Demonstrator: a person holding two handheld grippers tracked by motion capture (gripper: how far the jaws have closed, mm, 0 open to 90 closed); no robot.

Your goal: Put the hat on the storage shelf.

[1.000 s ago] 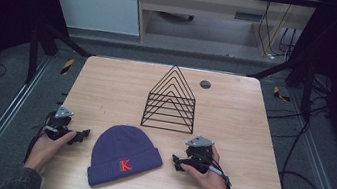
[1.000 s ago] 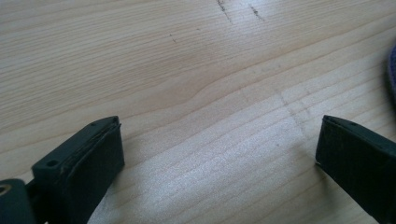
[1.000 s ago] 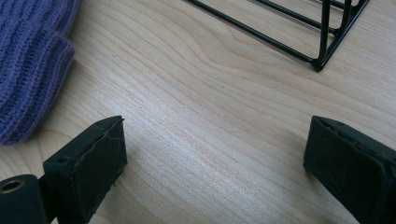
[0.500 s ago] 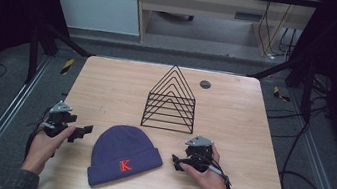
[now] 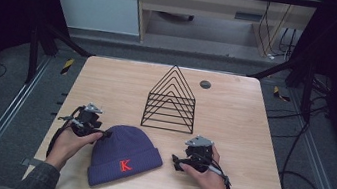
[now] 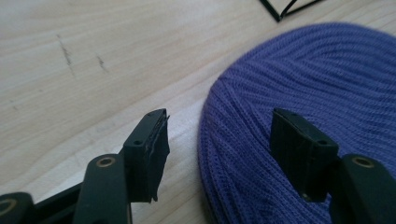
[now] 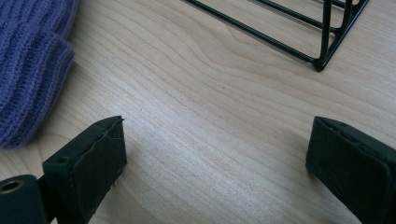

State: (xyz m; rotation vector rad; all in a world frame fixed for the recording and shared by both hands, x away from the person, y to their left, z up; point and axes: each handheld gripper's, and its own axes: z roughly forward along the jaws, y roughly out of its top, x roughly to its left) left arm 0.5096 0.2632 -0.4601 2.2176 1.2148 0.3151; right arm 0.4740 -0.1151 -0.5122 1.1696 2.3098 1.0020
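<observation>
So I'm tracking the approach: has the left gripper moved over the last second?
Yes: the left gripper moved right, reaching the purple beanie edge, jaws open.

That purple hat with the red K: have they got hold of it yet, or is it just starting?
Just starting. The hat lies flat on the table, ungripped. The left gripper is open, jaws straddling its edge. The right gripper is open over bare wood. Closing and lifting remain.

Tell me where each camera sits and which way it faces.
High view: above the person's side, facing forward and down on the wooden table; both hands and grippers show.
Left gripper view: on the left gripper, open jaws straddling the purple beanie's edge.
Right gripper view: on the right gripper, open jaws over bare wood.
All three share the beanie and black wire rack.
</observation>
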